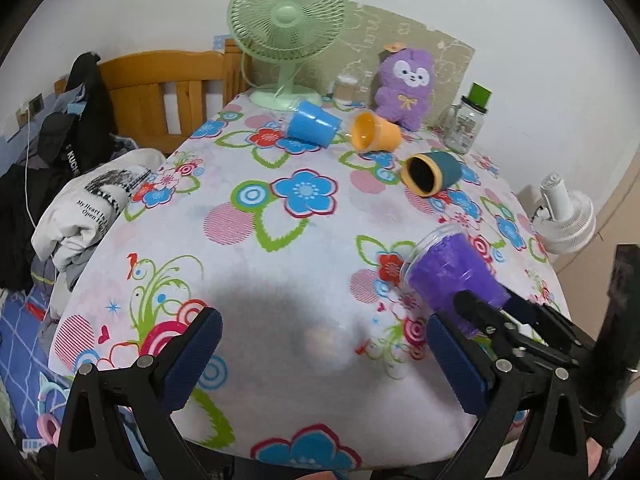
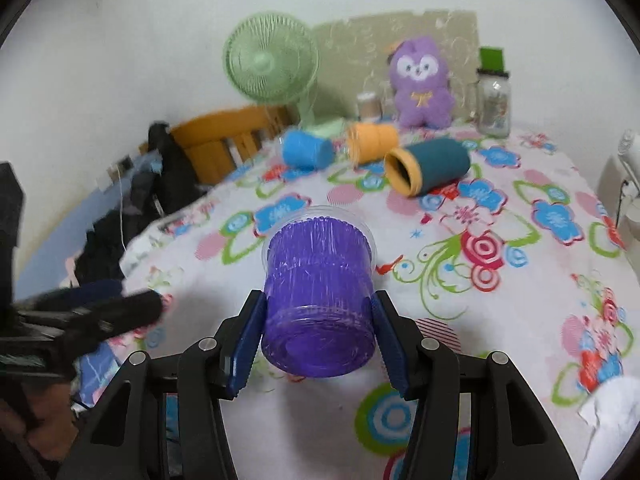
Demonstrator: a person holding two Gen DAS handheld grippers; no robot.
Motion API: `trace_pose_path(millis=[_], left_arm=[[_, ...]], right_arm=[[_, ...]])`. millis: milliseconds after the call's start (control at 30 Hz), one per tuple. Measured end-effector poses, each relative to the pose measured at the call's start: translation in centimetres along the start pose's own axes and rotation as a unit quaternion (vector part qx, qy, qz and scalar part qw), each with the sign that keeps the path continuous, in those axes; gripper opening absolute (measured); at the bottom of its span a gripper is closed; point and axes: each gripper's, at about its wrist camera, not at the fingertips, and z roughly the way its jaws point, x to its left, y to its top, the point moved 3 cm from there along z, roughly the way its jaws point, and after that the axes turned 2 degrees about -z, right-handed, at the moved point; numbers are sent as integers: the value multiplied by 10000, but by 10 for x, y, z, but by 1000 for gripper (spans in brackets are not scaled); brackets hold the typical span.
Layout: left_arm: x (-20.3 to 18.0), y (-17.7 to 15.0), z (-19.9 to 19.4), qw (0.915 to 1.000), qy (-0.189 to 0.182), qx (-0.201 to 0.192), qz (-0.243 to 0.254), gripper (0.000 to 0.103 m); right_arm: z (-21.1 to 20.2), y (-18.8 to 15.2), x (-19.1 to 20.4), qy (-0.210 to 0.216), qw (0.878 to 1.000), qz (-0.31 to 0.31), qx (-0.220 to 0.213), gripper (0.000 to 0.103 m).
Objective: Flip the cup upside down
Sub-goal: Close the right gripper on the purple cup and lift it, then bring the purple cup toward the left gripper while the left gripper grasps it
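- Left wrist view: left gripper (image 1: 324,354) spread wide over the flowered tablecloth (image 1: 280,272), nothing between its blue pads (image 1: 196,360).
- Purple cup (image 1: 452,268) lifted off the cloth at the right, tipped on its side, clear rim pointing up and left, base toward the right gripper (image 1: 492,312).
- Right gripper's black fingers closed around the cup's lower part, coming in from the right edge.
- Farther back, three more cups lying on their sides: blue cup (image 1: 314,122), orange cup (image 1: 374,132) just beside it, dark teal cup (image 1: 432,172) with an orange rim nearer and to the right.
- Green fan (image 1: 286,20) upright at the far edge, purple plush toy (image 1: 406,84) sitting right of it, glass jar (image 1: 466,124) with a green lid farther right.
- Small white fan (image 1: 566,216) off the table's right side; wooden chair (image 1: 168,88) and heaped clothes (image 1: 88,200) at the left.
- Right wrist view: right gripper (image 2: 318,336) clamped on the purple cup (image 2: 318,280), one blue pad (image 2: 248,344) pressed to each side near the base.
- Cup base facing the camera, rim pointing away, whole cup held above the tablecloth (image 2: 500,320).
- Left gripper (image 2: 100,316) blurred at the left edge, apart from the cup.
- Behind, blue cup (image 2: 306,152), orange cup (image 2: 372,142) and teal cup (image 2: 428,168) on their sides in a row.
- Green fan (image 2: 272,64), plush toy (image 2: 420,84) and jar (image 2: 494,104) along the far wall, somewhat blurred.
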Motion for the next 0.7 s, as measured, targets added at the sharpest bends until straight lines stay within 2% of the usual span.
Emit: trace_pose_path(millis=[200,300,433,700], left_arm=[[-17,-11,-10,9998,-85,-73,148,102],[-19,-17,-12,9999,-31,-77,147,103],[-15,-24,-10,9999,74,-4,100,103],[-15,-31,-10,9998,152,56,88,103]], right_arm=[[-17,-4,15,-484,9974,-374,-388,57],[-8,-8,6,-466,9983,-143,-310,57],[4,-18,2,-648,9976,-180,-181,57],[13,-33,2,-292,9994,174,92,57]])
